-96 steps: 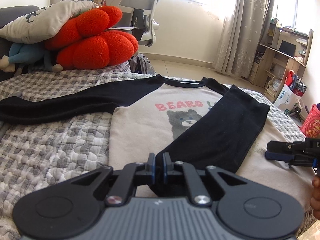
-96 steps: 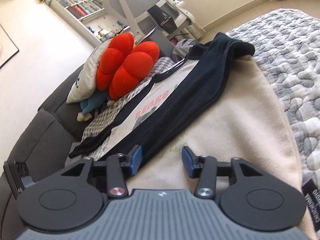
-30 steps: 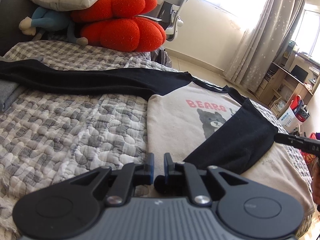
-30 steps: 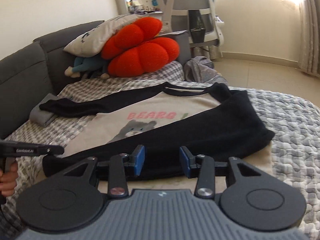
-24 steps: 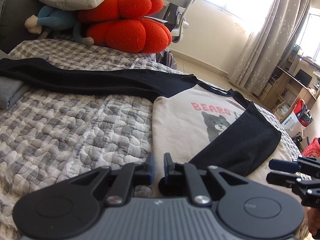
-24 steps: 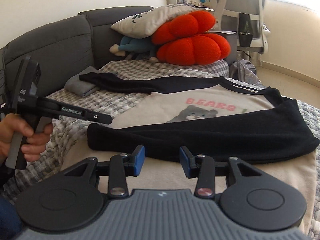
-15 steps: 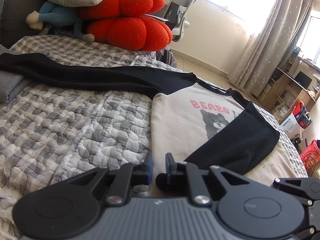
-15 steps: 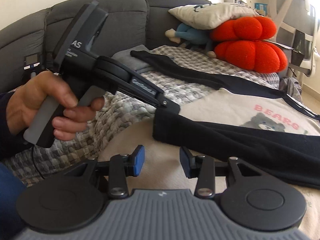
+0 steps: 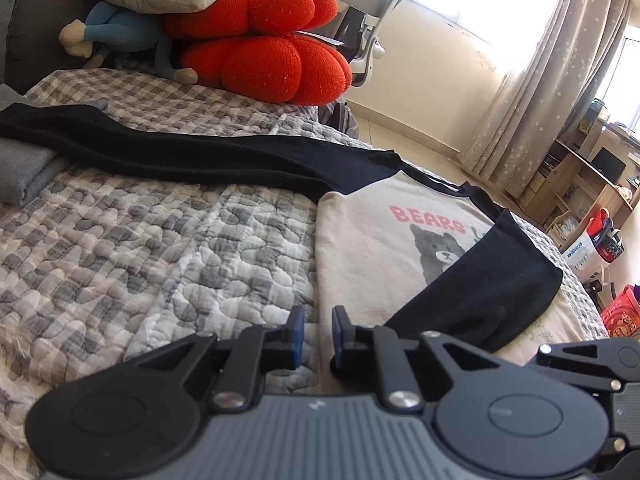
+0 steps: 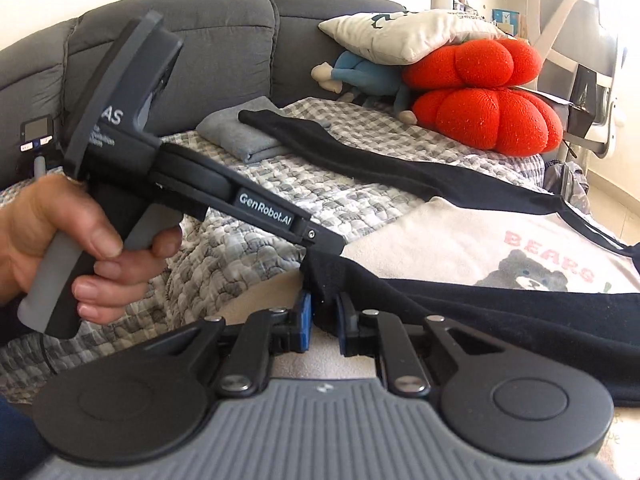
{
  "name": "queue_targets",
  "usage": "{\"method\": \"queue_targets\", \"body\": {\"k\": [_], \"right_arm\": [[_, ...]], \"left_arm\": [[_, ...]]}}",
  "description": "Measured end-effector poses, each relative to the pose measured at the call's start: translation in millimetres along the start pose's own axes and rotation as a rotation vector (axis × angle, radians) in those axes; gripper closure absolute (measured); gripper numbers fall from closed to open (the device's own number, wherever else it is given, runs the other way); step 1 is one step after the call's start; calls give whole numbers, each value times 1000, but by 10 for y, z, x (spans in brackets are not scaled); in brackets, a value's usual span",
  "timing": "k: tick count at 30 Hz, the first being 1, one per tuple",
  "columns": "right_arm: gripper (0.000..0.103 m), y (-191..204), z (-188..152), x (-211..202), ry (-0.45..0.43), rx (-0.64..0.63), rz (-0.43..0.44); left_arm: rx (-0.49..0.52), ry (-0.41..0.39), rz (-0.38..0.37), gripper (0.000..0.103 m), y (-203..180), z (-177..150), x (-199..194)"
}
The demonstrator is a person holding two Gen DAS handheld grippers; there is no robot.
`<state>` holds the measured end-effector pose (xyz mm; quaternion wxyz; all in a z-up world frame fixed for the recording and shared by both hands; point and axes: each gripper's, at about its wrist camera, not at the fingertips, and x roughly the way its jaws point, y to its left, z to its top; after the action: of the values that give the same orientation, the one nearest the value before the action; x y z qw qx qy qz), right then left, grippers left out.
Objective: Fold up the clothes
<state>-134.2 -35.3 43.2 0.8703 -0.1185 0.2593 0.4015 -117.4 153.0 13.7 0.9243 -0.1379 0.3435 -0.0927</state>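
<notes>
The bear sweatshirt [image 9: 372, 248] lies flat on the quilted bed [image 9: 140, 248], one black sleeve [image 10: 500, 316] folded across it. The left hand-held gripper [image 9: 316, 336], opening narrowly, straddles its side edge; the right hand-held gripper [image 10: 323, 324] is closing around the cuff.

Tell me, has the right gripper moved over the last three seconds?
Yes. The right gripper has swung leftward across the cream bear-print shirt, from its right hem to the folded black sleeve's cuff, facing the grey sofa back. Its fingers are closing around that cuff.
</notes>
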Motion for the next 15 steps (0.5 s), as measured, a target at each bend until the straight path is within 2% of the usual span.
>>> {"method": "queue_targets", "body": {"k": [3,5,11,15], "right_arm": [[88,42,25,-174,-15,11,57],[88,91,7,-244,0,3,75],[83,76,-204,-187,75,29,90],[81,36,-250,-263,30,72,103]], "left_arm": [[-3,-12,2,79,12,2,-39],[-4,-18,2,64,17,-1,-60],[40,-7,11,63,-80,-48,-23],[75,-9,16,63,-172,-45,-20]]}}
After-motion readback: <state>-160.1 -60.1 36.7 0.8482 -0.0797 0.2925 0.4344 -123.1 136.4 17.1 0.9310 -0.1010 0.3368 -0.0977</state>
